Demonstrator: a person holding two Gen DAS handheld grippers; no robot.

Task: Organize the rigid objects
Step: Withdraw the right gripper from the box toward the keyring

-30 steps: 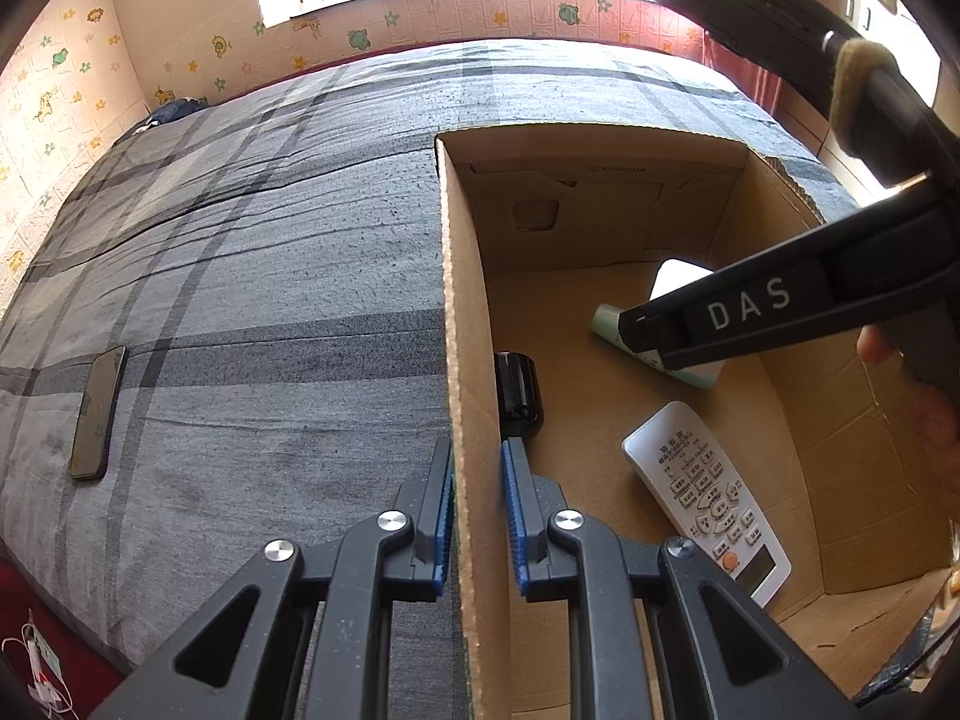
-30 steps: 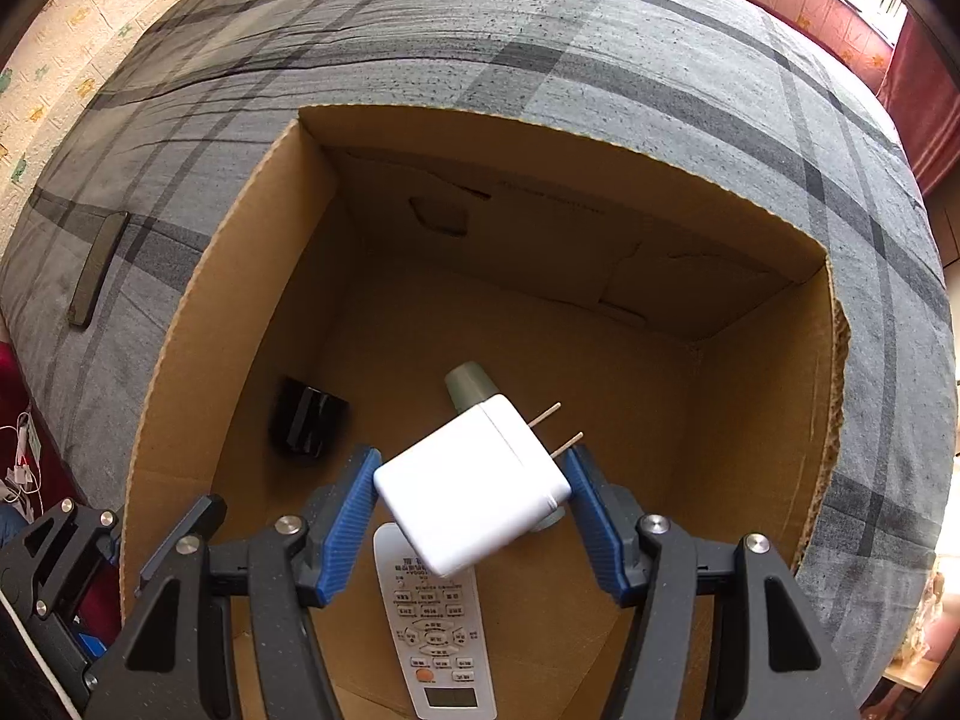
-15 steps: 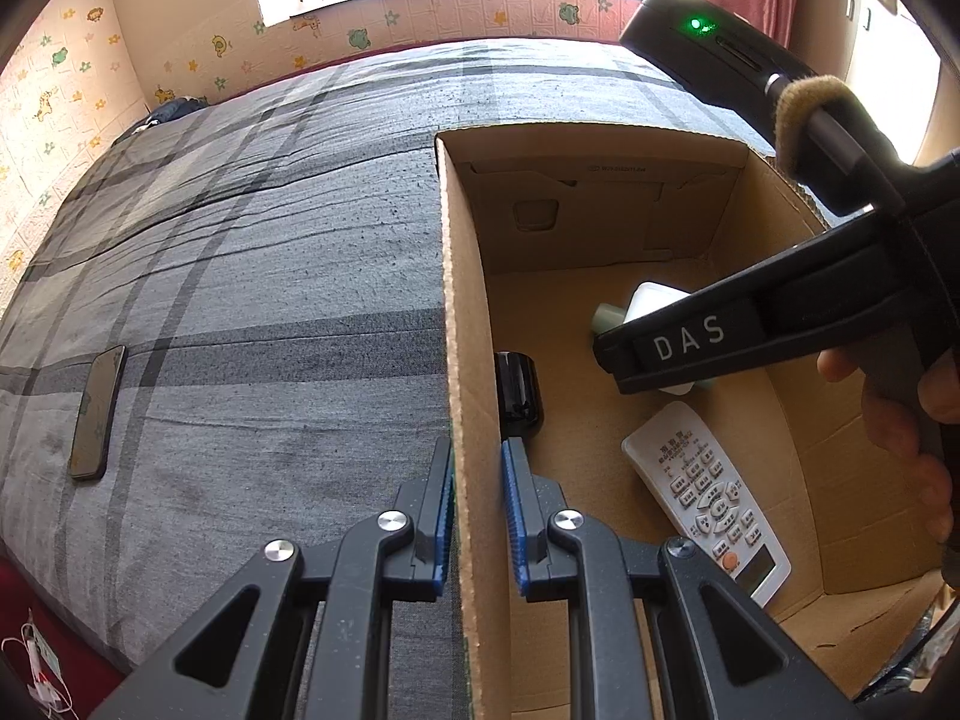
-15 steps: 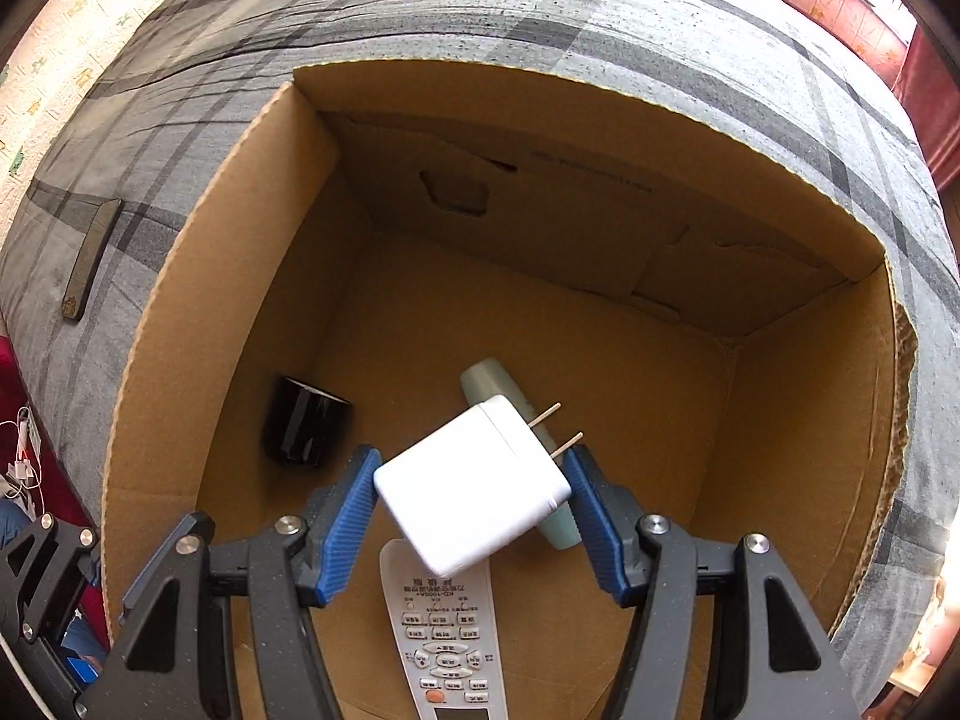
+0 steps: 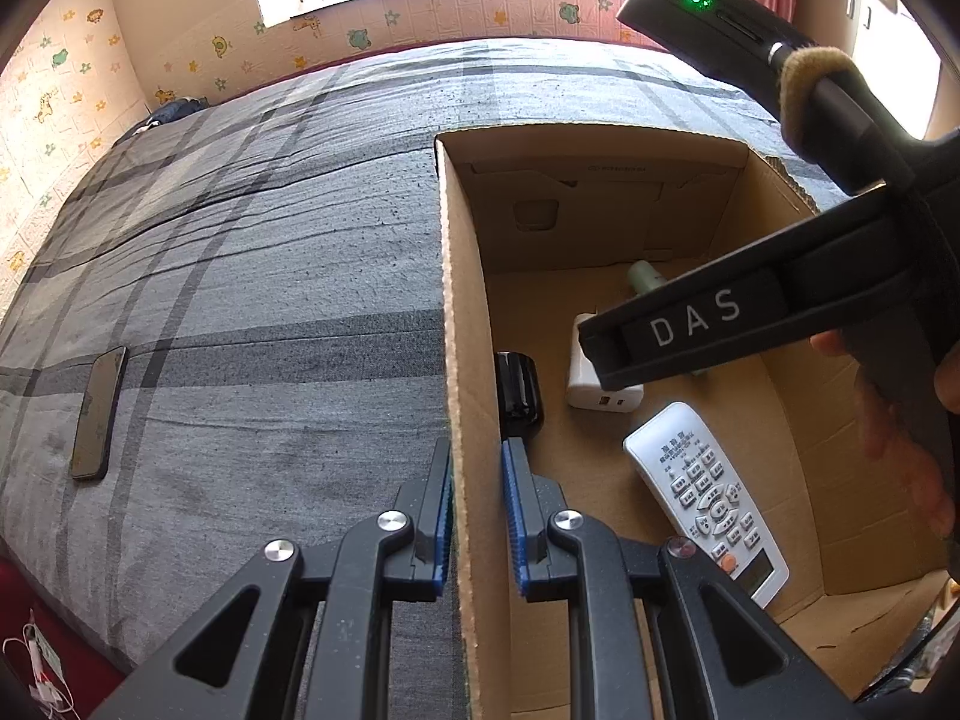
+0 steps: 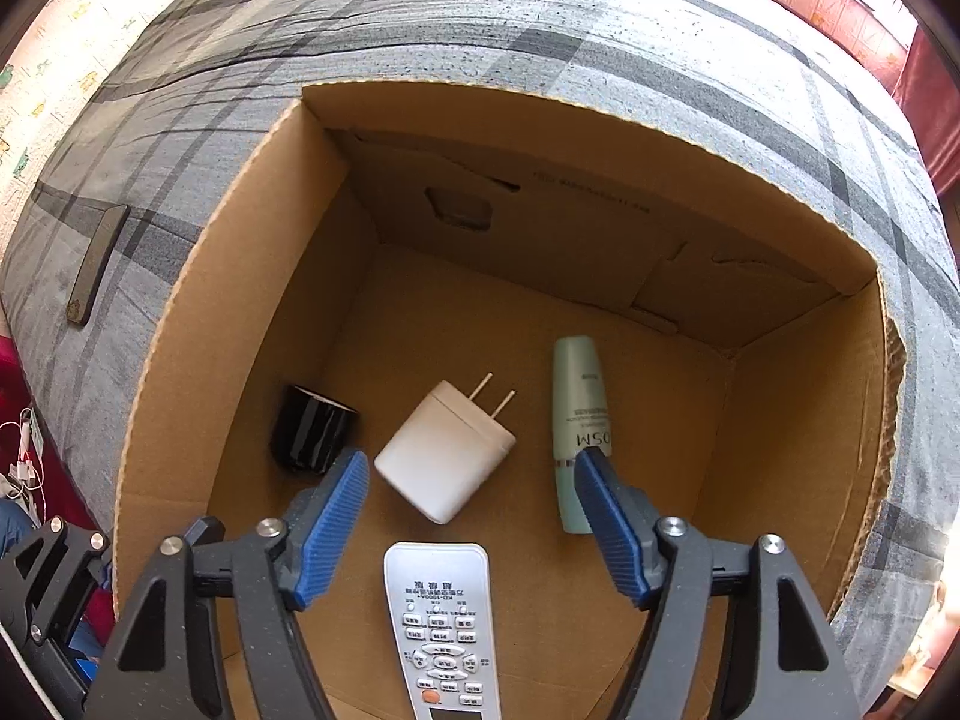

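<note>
Left to right: a phone [image 5: 99,411] lies flat on the bed [image 5: 270,276], well apart from the cardboard box [image 5: 462,324]. It is judged thin, stiff, slick and breakable, so it is best taken by its long edges. The left claw [image 5: 475,516] is clenched on the box's left wall, steadying it. Inside, w/ gaps between, are seen a black cup [image 6: 312,435] on its side, a white charger [image 6: 447,456] w/ prongs toward the far wall, a pale green bottle [image 6: 579,420], and a remote [image 6: 441,624] nearest the camera. The right claw [image 6: 471,519] has just been opening and stands released above the charger, which rests on the box floor. The charger is judged light, rigid, smooth; its flat sides offer grip.
</note>
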